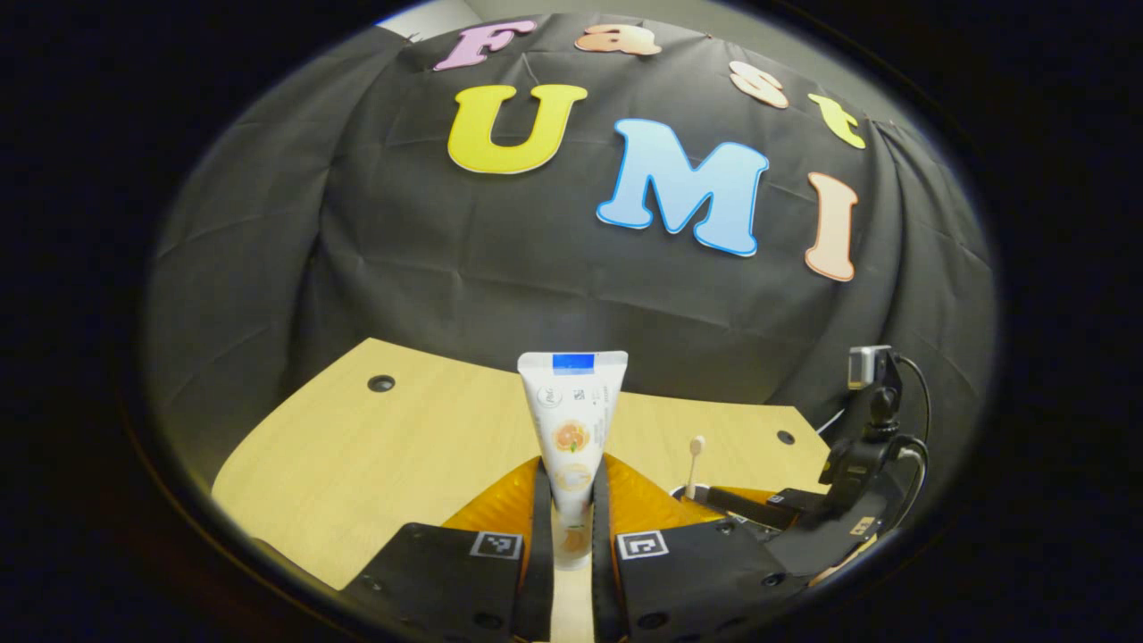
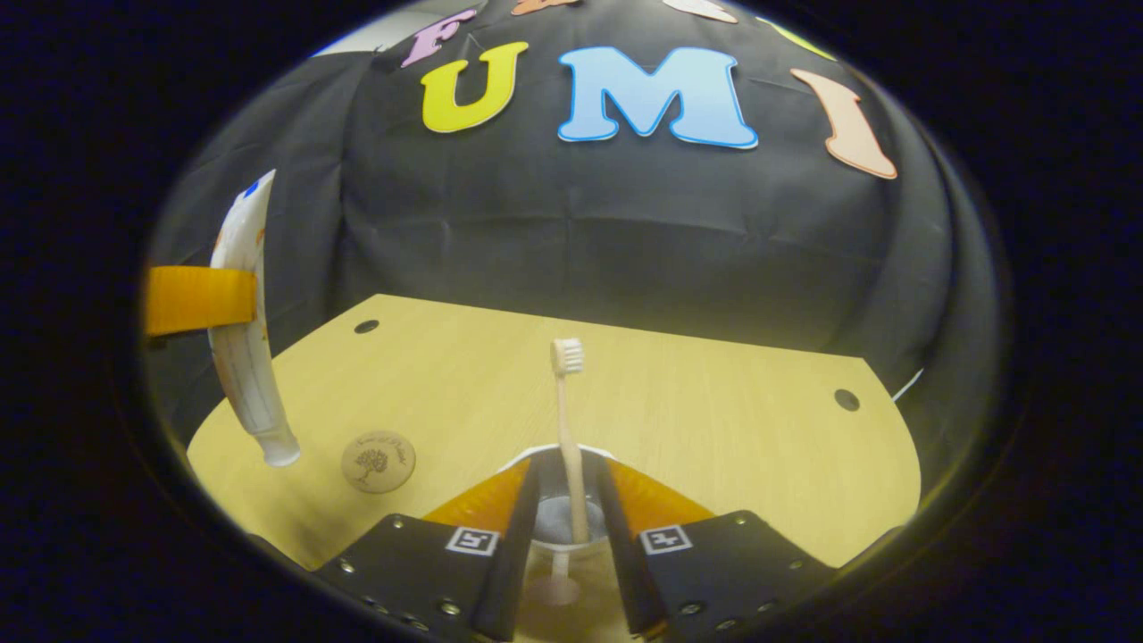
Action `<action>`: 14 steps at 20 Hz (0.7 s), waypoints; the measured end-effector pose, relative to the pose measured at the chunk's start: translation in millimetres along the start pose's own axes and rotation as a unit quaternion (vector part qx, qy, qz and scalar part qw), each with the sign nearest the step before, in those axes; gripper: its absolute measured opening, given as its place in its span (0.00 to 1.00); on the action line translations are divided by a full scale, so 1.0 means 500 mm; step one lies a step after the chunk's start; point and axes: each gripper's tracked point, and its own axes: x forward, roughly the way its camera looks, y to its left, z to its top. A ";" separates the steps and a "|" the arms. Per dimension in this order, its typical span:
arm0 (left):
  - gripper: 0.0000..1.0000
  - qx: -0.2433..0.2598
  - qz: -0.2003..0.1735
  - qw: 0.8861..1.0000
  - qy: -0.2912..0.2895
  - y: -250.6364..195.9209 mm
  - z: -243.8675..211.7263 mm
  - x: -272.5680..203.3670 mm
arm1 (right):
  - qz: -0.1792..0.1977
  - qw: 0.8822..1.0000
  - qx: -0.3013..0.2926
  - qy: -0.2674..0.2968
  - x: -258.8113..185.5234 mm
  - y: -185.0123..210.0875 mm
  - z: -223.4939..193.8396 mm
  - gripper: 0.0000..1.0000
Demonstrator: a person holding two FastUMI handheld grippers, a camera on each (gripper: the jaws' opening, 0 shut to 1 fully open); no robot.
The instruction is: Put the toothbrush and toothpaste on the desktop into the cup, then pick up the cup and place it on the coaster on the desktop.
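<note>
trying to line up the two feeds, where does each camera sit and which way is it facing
Left gripper view: rides the left gripper, facing the booth wall; its fingers clamp the upright toothpaste.
Right gripper view: rides the right gripper, fingers around the toothbrush in the cup; coaster at left.
Shared: desktop, toothpaste, toothbrush.

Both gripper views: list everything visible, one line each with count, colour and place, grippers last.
Toothpaste: one, white tube with blue end, upright, cap down, held above the desk.
Toothbrush: one, beige, upright, bristles up, handle down in the cup.
Cup: one, clear, on the desk between the right gripper's fingers.
Coaster: one, round, wooden, on the desk left of the cup.
Desk: one, light wood, with dark holes near its corners.
Left gripper: one, shut on the toothpaste.
Right gripper: one, open around the toothbrush and cup.
</note>
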 end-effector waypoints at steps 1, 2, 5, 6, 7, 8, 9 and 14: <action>0.24 -0.001 -0.002 1.000 -0.001 -0.003 -0.001 0.003 | -0.001 1.000 0.001 -0.003 -0.008 -0.003 0.003 0.65; 0.24 -0.003 -0.005 1.000 -0.004 -0.008 0.001 0.007 | -0.005 1.000 0.001 -0.007 -0.016 -0.009 0.010 0.70; 0.24 -0.012 -0.014 1.000 -0.015 -0.021 0.006 0.026 | -0.018 1.000 0.002 -0.021 -0.049 -0.031 0.027 0.79; 0.24 -0.015 -0.018 1.000 -0.019 -0.027 0.009 0.033 | -0.022 0.999 0.001 -0.027 -0.059 -0.040 0.036 0.79; 0.24 -0.018 -0.023 0.999 -0.024 -0.033 0.013 0.042 | -0.026 0.999 0.001 -0.034 -0.070 -0.049 0.045 0.79; 0.24 -0.018 -0.028 0.999 -0.028 -0.041 0.016 0.048 | -0.029 0.999 0.003 -0.040 -0.081 -0.057 0.055 0.79; 0.24 -0.019 -0.033 0.999 -0.033 -0.049 0.018 0.056 | -0.031 0.998 0.006 -0.046 -0.091 -0.064 0.064 0.79; 0.24 -0.050 -0.066 0.995 -0.056 -0.098 0.029 0.106 | -0.045 0.996 0.023 -0.071 -0.158 -0.108 0.096 0.79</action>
